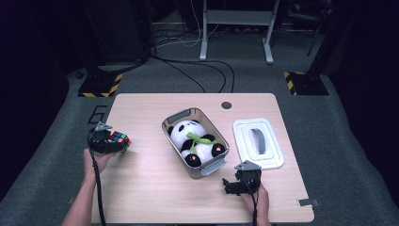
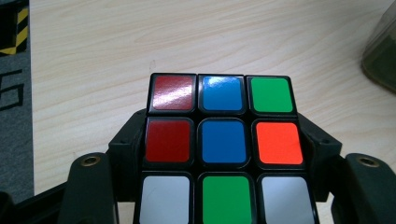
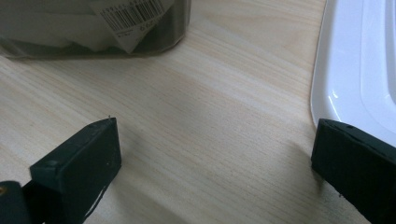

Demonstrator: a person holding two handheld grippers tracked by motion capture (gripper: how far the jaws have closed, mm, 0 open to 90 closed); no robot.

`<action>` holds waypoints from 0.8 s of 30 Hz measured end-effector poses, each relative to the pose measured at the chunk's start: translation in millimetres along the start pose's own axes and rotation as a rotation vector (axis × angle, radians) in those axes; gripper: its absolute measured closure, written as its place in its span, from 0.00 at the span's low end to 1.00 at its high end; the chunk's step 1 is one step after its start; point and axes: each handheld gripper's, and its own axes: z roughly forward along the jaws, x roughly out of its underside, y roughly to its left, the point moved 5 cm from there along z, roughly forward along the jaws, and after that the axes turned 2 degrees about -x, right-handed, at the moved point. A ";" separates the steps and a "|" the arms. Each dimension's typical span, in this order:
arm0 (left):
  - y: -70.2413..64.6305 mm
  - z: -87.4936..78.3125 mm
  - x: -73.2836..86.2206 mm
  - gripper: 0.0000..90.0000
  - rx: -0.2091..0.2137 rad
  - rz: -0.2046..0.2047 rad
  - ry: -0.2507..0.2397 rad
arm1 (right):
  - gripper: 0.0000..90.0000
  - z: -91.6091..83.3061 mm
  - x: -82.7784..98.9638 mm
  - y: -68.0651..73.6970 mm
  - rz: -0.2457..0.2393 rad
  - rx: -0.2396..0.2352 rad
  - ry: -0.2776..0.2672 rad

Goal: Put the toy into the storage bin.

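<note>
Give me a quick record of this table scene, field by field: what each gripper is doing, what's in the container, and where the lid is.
left gripper: shut on the puzzle cube, held at the table's left edge
right gripper: jaws open, nothing between them, low over the table near its front right
container: clear bin at the table's middle, lid off
contents: plush panda lying inside, with a green piece across its chest
lid: white, flat on the table to the right of the container, apart from it
cube colours facing the left gripper view: red, blue, green, orange, white

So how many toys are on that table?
2: a puzzle cube clamped in the left gripper near the table's left edge, and a plush panda lying in the clear bin mid-table. Nothing else shows in the bin.
</note>
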 end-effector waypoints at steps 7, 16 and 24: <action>-7.5 -3.5 -3.8 0.38 0.013 0.024 -0.004 | 0.01 0.0 0.0 0.0 0.000 0.000 0.000; -22.1 -18.2 -16.3 0.38 0.049 0.061 0.003 | 0.01 0.0 0.0 0.0 0.000 0.000 0.000; -39.1 -37.2 -33.9 0.38 0.078 0.103 -0.019 | 0.01 0.0 0.0 0.0 0.000 0.000 0.000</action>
